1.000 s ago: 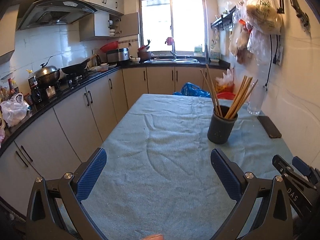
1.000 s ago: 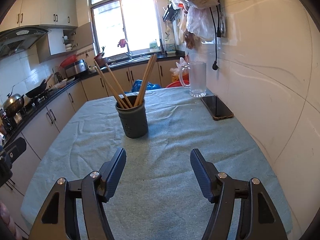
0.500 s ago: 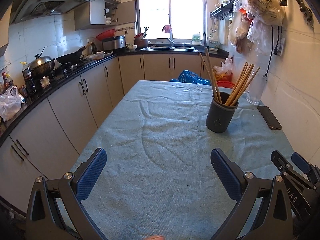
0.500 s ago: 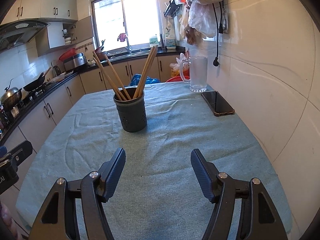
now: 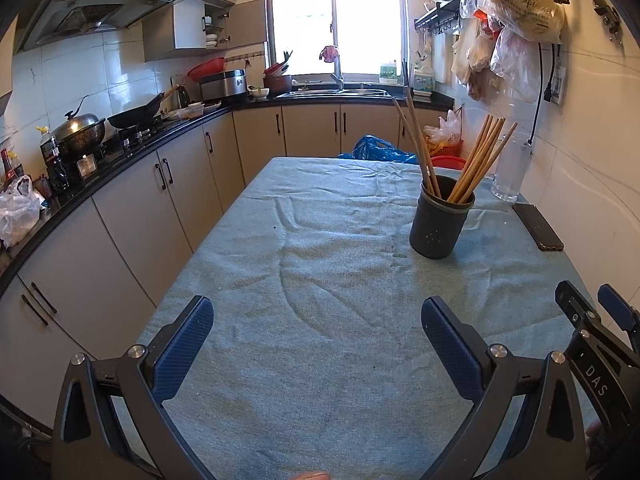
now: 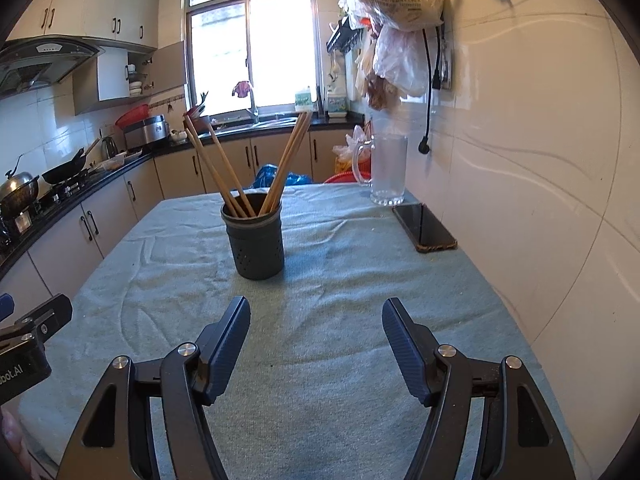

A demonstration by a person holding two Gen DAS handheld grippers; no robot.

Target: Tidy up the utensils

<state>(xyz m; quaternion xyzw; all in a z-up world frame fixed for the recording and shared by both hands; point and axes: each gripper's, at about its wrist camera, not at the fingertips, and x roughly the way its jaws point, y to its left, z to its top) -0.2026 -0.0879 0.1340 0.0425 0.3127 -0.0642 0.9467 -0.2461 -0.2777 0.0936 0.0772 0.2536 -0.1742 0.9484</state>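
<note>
A dark grey utensil cup (image 5: 440, 224) stands upright on the blue-green tablecloth (image 5: 320, 280), holding several wooden chopsticks (image 5: 476, 164). It also shows in the right wrist view (image 6: 256, 240), with its chopsticks (image 6: 240, 168) fanned out. My left gripper (image 5: 316, 320) is open and empty, low over the cloth, short of the cup and to its left. My right gripper (image 6: 316, 320) is open and empty, just short of the cup. The right gripper's body shows in the left wrist view (image 5: 600, 344).
A black phone (image 6: 424, 226) lies by the right wall, with a glass mug (image 6: 386, 170) behind it. Kitchen counters with pots (image 5: 80, 132) run along the left. Plastic bags (image 6: 400, 8) hang on the wall. The table's left edge (image 5: 188, 264) drops off.
Both views tilt slightly down and the cup sits a little nearer and lower in frame. Both grippers stay open and empty.
</note>
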